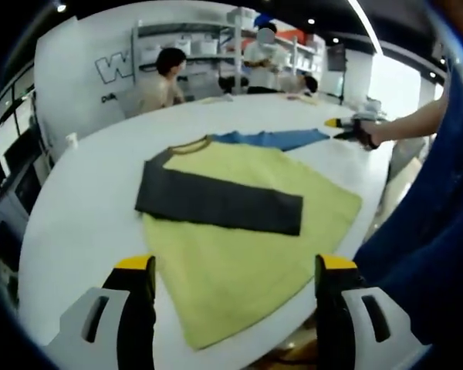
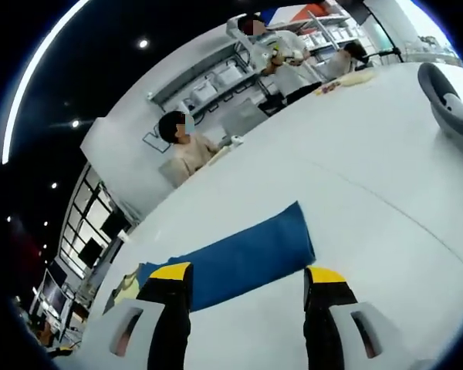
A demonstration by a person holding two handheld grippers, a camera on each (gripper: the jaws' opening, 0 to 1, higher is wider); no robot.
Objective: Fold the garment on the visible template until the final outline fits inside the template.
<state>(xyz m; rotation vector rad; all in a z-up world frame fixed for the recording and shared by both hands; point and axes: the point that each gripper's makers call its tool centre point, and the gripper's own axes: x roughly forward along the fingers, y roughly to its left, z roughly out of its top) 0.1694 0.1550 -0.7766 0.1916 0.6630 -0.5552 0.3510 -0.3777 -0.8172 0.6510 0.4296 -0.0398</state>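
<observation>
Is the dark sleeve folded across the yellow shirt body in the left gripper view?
Yes: the dark sleeve lies flat across the yellow shirt on the table.

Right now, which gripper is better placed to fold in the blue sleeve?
Right. The right gripper is open and points straight at the blue sleeve, close to it. The left gripper is at the shirt's hem, far from the sleeve.

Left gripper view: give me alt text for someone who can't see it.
A yellow shirt lies flat on a white table, one dark sleeve folded across its chest and a blue sleeve stretched out behind. The left claw hovers open at the near hem, and the right claw, held by a hand, is near the blue sleeve's end.
</observation>
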